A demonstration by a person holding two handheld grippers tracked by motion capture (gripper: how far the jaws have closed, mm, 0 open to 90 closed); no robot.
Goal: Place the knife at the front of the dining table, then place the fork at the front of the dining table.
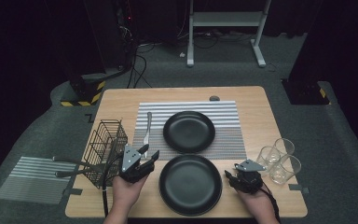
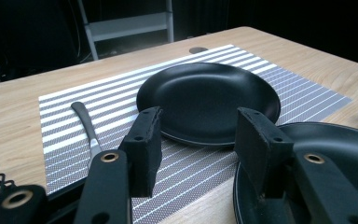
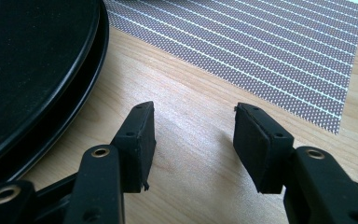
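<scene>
Near plate (image 1: pixel 190 185) sits on bare wood at the table's front edge, between our two grippers. Left gripper (image 1: pixel 150 154) at its 9 o'clock, jaws apart about halfway, nothing between them. Right gripper (image 1: pixel 229 177) at its 3 o'clock, low over the wood, jaws also half wide and empty, just beside the rim (image 3: pixel 81 88).

We judge the plate stiff, fairly heavy, smooth and slippery, breakable if dropped. In the right gripper view the edge looks doubled, so it may be two plates stacked; we cannot tell. Best hold: pinch the raised rim at 3 or 9 o'clock, one pad over, one under. The rim lies close to the wood, so getting a pad under looks tight.

Around: wire basket (image 1: pixel 106 148) at 9 o'clock, touching or nearly touching the left gripper's side, with utensil handles sticking out left. Three glasses (image 1: pixel 279 161) at 3 o'clock, near the right gripper and fragile; wide swings that way are risky. Farther, at 12 o'clock, striped mat (image 1: pixel 223 121) carries a second plate (image 1: pixel 189 131) and a fork (image 1: pixel 148 128) left of it. Both plates lie close, rims nearly meeting.
</scene>
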